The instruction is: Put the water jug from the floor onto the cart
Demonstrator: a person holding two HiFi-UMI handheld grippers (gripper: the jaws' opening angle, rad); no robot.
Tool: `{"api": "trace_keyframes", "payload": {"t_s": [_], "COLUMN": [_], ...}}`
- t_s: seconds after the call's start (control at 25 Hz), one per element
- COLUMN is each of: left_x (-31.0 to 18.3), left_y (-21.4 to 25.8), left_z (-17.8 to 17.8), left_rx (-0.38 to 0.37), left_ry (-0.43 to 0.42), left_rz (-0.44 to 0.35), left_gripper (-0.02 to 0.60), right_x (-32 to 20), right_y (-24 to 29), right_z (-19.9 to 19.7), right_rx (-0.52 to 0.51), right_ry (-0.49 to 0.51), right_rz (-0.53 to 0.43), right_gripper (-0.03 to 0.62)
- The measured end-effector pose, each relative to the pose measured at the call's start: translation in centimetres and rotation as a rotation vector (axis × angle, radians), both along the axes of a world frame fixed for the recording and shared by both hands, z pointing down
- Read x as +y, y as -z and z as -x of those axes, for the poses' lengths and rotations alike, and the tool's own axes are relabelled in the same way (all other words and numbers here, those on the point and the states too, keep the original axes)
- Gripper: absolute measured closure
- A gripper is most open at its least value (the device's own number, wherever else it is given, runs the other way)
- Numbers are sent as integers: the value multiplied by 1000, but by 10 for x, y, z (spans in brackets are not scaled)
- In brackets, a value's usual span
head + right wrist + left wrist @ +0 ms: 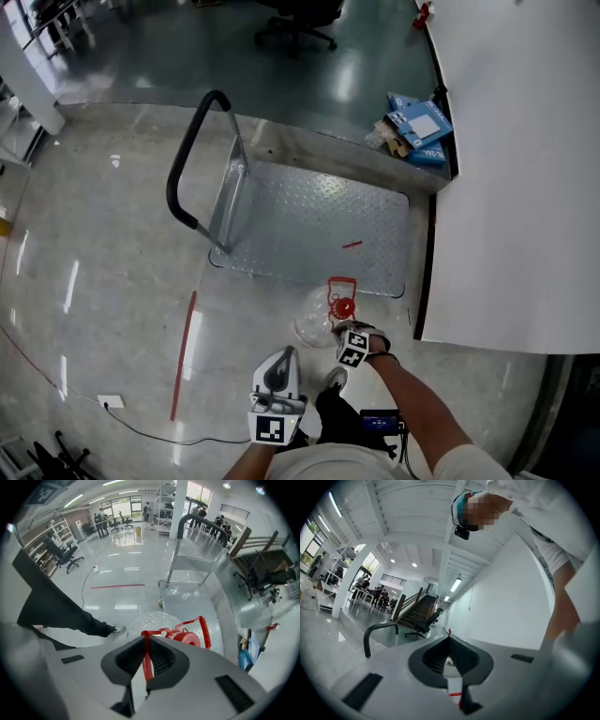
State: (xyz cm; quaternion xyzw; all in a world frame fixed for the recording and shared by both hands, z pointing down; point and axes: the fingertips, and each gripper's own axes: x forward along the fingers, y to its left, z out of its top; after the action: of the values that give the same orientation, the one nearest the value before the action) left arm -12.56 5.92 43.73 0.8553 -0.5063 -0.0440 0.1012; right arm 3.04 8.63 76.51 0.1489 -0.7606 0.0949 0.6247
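The cart [319, 220] stands on the floor. The jug [315, 324] is just short of its near edge, under the right gripper [146, 644], whose jaws pinch its red handle [202, 629]. The left gripper [450, 641] is closed and empty, apart from the jug.

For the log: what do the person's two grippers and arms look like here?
The left gripper and right gripper match: pale grey bodies, with dark ribbed pads set in a black, spade-shaped recess. Each carries a cube with black-and-white square markers. The right arm's sleeve is short and whitish.
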Motion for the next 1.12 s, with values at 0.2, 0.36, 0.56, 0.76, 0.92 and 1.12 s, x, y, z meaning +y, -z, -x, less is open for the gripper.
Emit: {"api": "trace_keyframes", "payload": {"t_s": [0.2,0.36,0.56,0.76,0.92,1.12], "left_x": [-10,-16,-19,-25,-33,-30], "left_y": [16,19,18,16,21,17], "left_z": [31,47,61,79,89,101], "left_rx": [2,8,-24,-39,-54,-73], "left_ry": [17,49,95,176,229,290], "left_rz": [-16,-14,0,8,-1,26], "left_gripper": [578,578,578,578,578,578], "right_x": [-74,-139,-196,-251,-307,-353], "right_y": [24,38,43,52,69,79], "right_z": [34,66,96,104,110,126], "right_rx": [16,15,-11,-6,17,58], "right_ry": [40,70,66,60,72,135], "right_rz": [-85,-156,-185,-240,-311,-377], "right_gripper": [565,566,566,566,566,566]}}
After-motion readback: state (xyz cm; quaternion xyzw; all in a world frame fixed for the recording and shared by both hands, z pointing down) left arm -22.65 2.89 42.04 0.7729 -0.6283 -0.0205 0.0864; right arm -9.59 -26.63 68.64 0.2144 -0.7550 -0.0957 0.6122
